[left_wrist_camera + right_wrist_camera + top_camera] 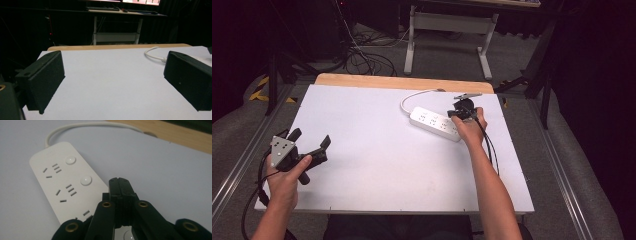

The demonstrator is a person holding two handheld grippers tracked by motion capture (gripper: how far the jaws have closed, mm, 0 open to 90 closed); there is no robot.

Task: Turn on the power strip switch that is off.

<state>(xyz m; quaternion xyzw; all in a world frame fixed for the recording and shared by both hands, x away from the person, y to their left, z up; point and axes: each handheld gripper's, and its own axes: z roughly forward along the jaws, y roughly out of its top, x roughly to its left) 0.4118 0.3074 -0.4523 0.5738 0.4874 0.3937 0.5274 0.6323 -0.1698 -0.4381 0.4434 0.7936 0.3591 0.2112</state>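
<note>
White power strip point(435, 123) lying slantwise on the right half of the white table point(377, 165), its cord point(412, 96) looping back toward the wooden far edge. Right tongs point(460, 114) pressed together with nothing between them, tips resting on or just over the strip's near end — contact not certain from above, where the hand point(470, 131) hides the spot. Closer in the right gripper view: right tongs point(121, 185) with black jaws flat against each other, over the power strip point(65, 180) beside its lower sockets; round white buttons point(85, 180) set next to each socket group, a detail lost in the high view. Left tongs point(310, 141) held well apart from the strip at the table's left edge, jaws spread wide and empty, grey three-cornered plate point(281, 148) on top. From the left gripper view: left tongs point(112, 82) framing bare white table, the cord point(153, 53) curving in behind the right-hand jaw — also a metal-legged desk point(117, 30) beyond the table in the dark.
</note>
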